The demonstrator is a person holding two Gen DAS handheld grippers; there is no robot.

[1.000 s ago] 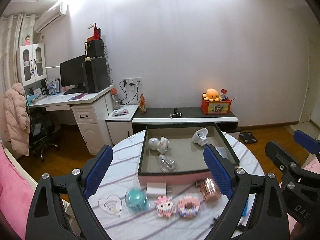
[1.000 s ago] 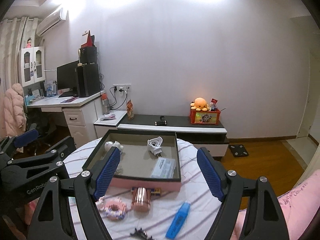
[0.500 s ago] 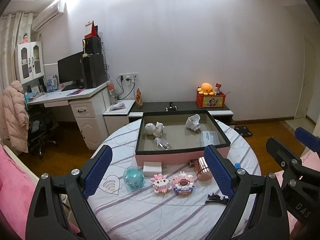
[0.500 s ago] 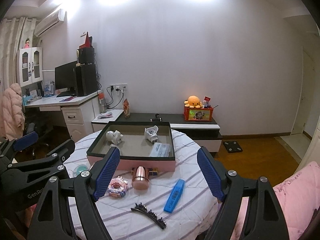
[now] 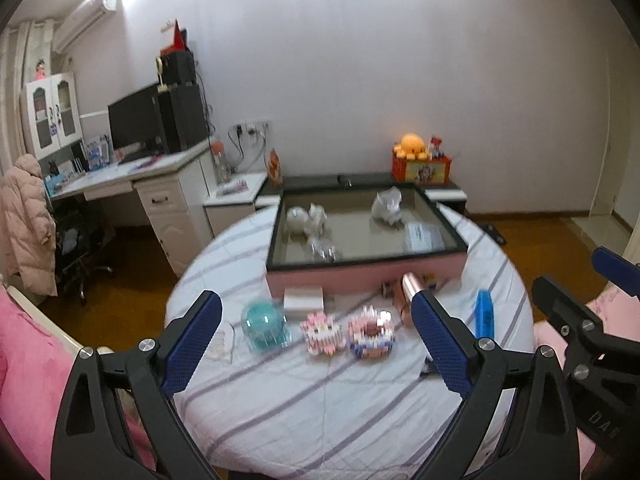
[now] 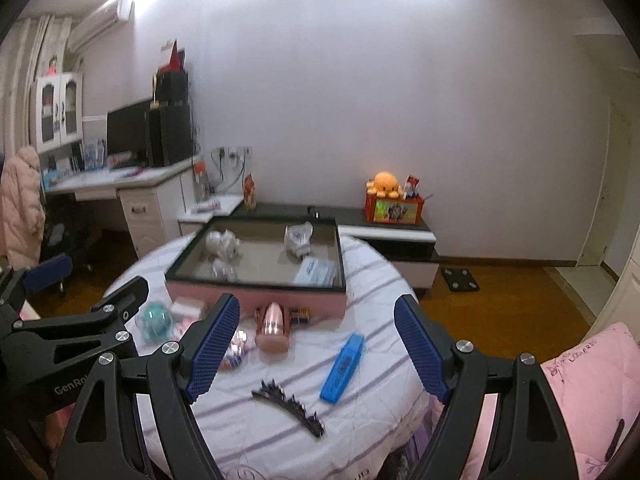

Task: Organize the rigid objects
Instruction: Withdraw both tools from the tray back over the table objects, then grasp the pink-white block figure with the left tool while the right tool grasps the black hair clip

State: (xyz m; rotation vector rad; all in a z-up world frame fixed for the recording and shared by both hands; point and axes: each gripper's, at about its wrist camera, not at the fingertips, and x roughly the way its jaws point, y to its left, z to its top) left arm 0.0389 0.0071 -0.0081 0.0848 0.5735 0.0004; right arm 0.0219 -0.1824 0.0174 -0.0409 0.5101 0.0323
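Observation:
A pink tray [image 5: 360, 280] with a dark rim stands at the back of the round striped table [image 5: 320, 400]. In front of it lie a teal dome [image 5: 266, 326], a white box [image 5: 303, 300], a pink block figure [image 5: 322, 330], a block donut [image 5: 372, 332], a rose-gold cylinder [image 6: 274, 326], a blue marker [image 6: 342, 362] and a black hair clip [image 6: 290, 406]. My left gripper [image 5: 315, 300] hovers open above the table's near side, holding nothing. To its right, my right gripper [image 6: 317, 302] is also open and holds nothing.
Inside the tray are white figurines [image 5: 306, 220], a white plug-like piece [image 5: 386, 206] and a flat packet [image 5: 424, 236]. A desk with a monitor [image 5: 132, 136] stands left, a low cabinet [image 6: 384, 232] behind the table, pink bedding [image 6: 592, 380] at the right.
Both grippers have drawn back from the tray and sunk, so the table's near side and the hair clip come into view. The jaws kept the same width.

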